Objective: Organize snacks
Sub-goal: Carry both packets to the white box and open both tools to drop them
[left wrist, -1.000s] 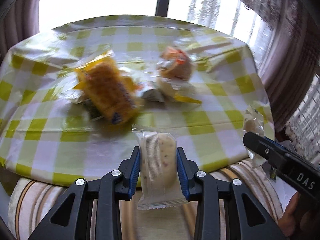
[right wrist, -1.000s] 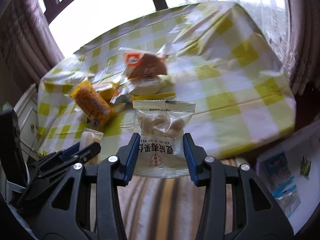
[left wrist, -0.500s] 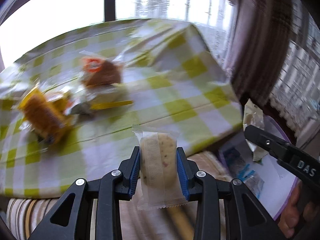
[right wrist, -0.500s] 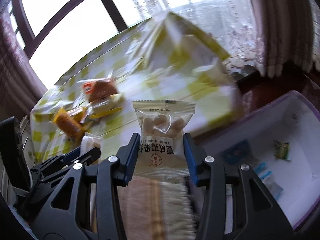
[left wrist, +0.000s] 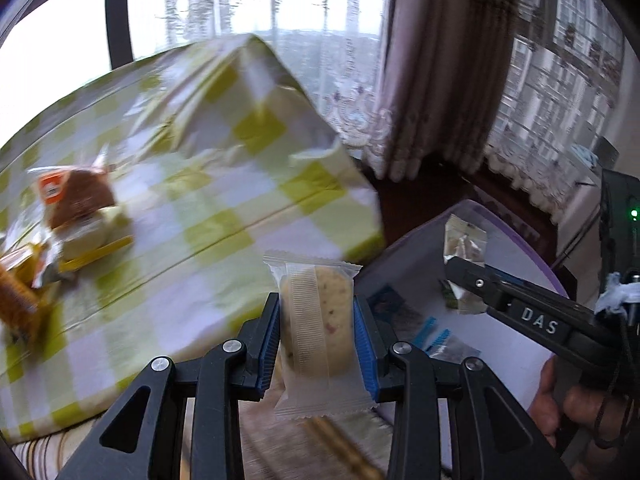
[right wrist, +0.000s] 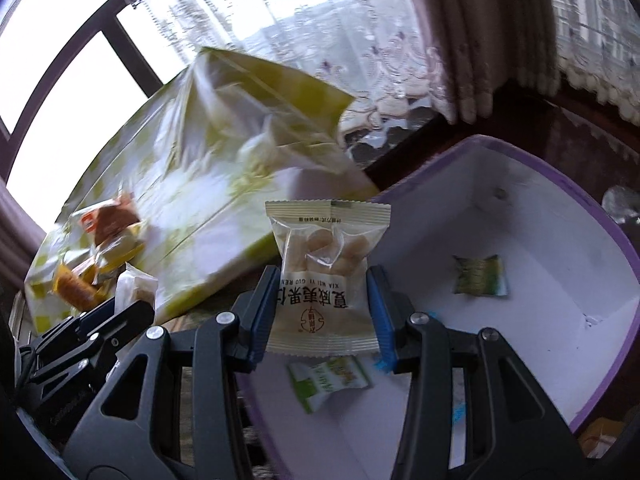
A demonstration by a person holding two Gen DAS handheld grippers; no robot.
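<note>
Checked tablecloth (left wrist: 224, 200) on table bears wrapped snacks (left wrist: 76, 200).

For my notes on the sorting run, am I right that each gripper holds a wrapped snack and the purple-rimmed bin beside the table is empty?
Not quite: the purple-rimmed bin is not empty. The right wrist view shows green packets already lying inside. The rest holds: the left gripper and right gripper each hold a wrapped snack.

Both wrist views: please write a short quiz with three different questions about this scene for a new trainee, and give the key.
1. True or false: the left gripper is empty.
2. The purple-rimmed box stands: A) on the checked tablecloth; B) beside the table, lower.
3. Fill in: the right gripper holds a clear ____ packet.

Key: 1 false, it clamps a pale biscuit packet. 2 B. 3 nut.
</note>
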